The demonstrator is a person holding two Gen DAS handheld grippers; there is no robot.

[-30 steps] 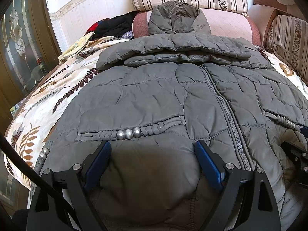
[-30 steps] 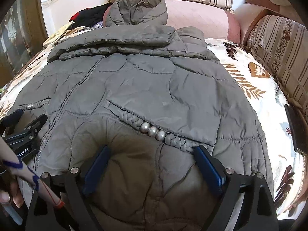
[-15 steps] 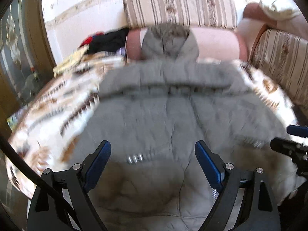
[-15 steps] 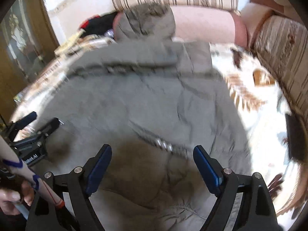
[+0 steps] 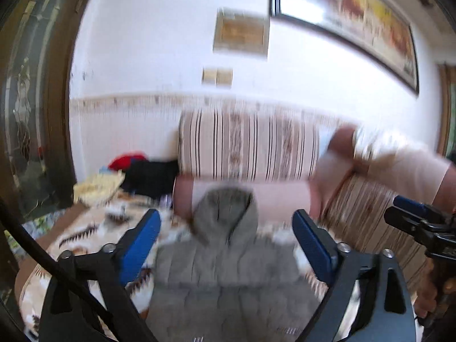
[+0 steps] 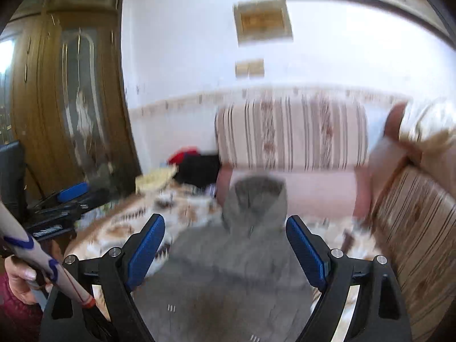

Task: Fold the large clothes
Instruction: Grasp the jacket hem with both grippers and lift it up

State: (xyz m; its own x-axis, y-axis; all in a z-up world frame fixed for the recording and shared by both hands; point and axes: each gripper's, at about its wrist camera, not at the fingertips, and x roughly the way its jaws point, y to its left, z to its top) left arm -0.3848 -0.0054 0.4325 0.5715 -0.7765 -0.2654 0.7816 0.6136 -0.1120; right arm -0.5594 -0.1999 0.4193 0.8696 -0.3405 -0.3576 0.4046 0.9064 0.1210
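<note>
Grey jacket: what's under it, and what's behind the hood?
The grey jacket lies on a leaf-patterned bedspread, visible only around its edges; the rest is covered. Behind the hood: a pink bolster, then a striped cushion.

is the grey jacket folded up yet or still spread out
Mostly spread: the grey jacket lies flat on the sofa, hood extended toward the backrest. Blur hides the sleeves.

A lived-in home sitting room.

A striped sofa cushion backs a sofa under a leaf-print cover; framed pictures hang on the white wall, a carved wooden door with glass stands at left, and clothes pile in the corner.
</note>
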